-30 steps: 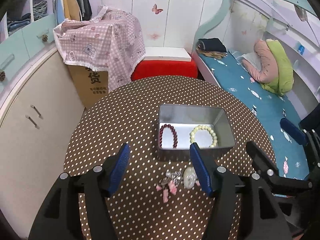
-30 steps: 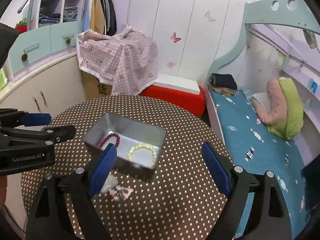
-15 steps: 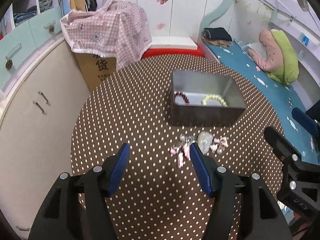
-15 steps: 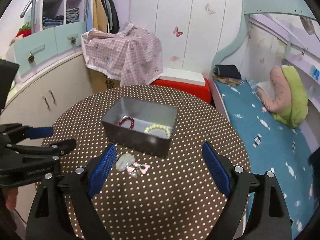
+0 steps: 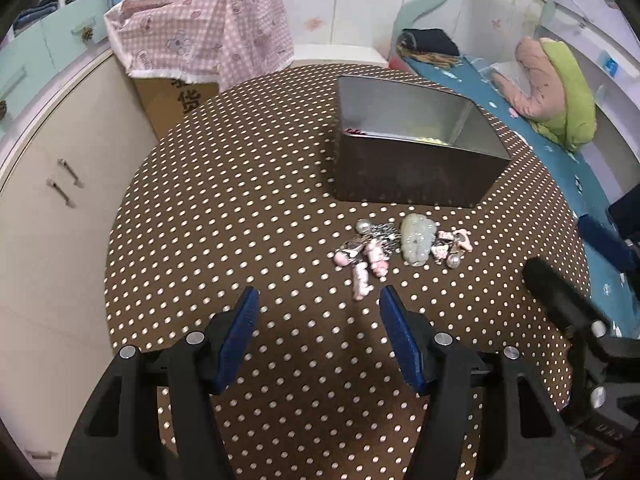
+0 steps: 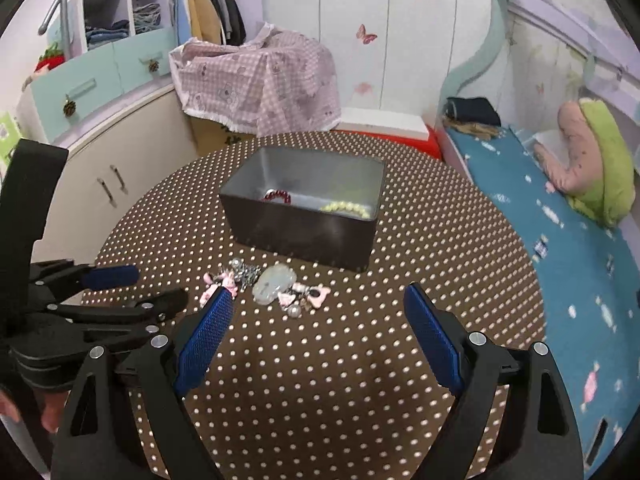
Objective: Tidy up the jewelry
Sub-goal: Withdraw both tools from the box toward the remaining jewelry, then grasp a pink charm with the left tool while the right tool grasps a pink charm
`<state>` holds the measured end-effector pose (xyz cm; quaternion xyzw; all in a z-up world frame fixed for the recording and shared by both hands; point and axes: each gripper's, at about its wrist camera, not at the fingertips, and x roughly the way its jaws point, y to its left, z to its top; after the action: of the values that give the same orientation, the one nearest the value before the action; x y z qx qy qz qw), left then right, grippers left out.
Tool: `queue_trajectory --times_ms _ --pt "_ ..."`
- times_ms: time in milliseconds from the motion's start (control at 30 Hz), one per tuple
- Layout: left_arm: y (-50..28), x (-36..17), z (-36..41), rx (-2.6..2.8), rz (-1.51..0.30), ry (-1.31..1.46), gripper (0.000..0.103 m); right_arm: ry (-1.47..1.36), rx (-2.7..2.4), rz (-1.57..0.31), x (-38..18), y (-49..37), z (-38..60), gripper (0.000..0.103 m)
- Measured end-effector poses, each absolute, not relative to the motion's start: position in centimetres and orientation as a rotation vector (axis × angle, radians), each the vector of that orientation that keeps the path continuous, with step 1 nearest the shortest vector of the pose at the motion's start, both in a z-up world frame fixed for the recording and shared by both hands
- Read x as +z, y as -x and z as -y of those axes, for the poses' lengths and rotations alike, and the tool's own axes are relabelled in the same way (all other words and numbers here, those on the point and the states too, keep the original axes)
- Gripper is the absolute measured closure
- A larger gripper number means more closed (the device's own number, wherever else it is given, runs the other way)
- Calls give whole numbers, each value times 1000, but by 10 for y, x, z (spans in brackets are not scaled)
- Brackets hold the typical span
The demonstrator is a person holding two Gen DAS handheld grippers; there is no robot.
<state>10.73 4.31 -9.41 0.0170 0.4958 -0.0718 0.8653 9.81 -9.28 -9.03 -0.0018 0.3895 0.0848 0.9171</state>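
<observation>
A metal tin (image 5: 412,176) (image 6: 304,228) stands on the round polka-dot table (image 5: 260,200) (image 6: 360,360). A red bead bracelet (image 6: 277,196) and a pale bead bracelet (image 6: 347,208) lie inside it. Loose jewelry lies in front of the tin: a pale green jade pendant (image 5: 417,236) (image 6: 273,286) between pink-and-silver charm pieces (image 5: 366,258) (image 6: 306,298). My left gripper (image 5: 316,330) is open and empty, just short of the charms. My right gripper (image 6: 316,332) is open and empty, just short of the pile. Each gripper shows in the other's view (image 6: 112,292) (image 5: 568,280).
A box draped in pink checked cloth (image 6: 256,84) stands behind the table, a red stool (image 6: 384,128) beside it. White cabinets (image 5: 52,184) run along the left. A bed with blue bedding (image 6: 540,220) lies right of the table.
Both grippers have pulled back from the tin and dropped lower toward the table. The loose jewelry pile now lies just ahead of both sets of fingers. Both stay open.
</observation>
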Motion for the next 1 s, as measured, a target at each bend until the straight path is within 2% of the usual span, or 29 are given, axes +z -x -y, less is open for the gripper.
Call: queue_trajectory --times_ms 233,333,433,467,500,633,700,767,1000 --pt "-115 -108 -34 -179 -1021 -43 46 -51 173 -819 -112 -101 98 19" --pt "-121 -114 -31 -189 -1017 -46 61 -31 184 -806 -114 -102 97 19" --pt "-128 -126 -27 -205 -1046 -51 86 -26 197 -819 -116 -106 97 18" --pt "-126 -126 -26 -201 -1019 -64 89 -26 204 -820 -116 -107 97 18" --pt "-125 -127 -24 -206 -1020 -75 97 -26 208 -820 -117 -108 96 18" --pt "-126 -125 -33 -226 -1034 -25 97 -15 238 -817 -117 -113 91 19" --pt "-126 -121 -42 -223 -1032 -2 97 -12 276 -818 -117 -116 85 24" --pt "-126 -117 -52 -230 -1029 35 97 -2 318 -832 -118 -117 76 43" --pt "-124 -106 -93 -229 -1007 146 97 37 465 -874 -128 -126 36 57"
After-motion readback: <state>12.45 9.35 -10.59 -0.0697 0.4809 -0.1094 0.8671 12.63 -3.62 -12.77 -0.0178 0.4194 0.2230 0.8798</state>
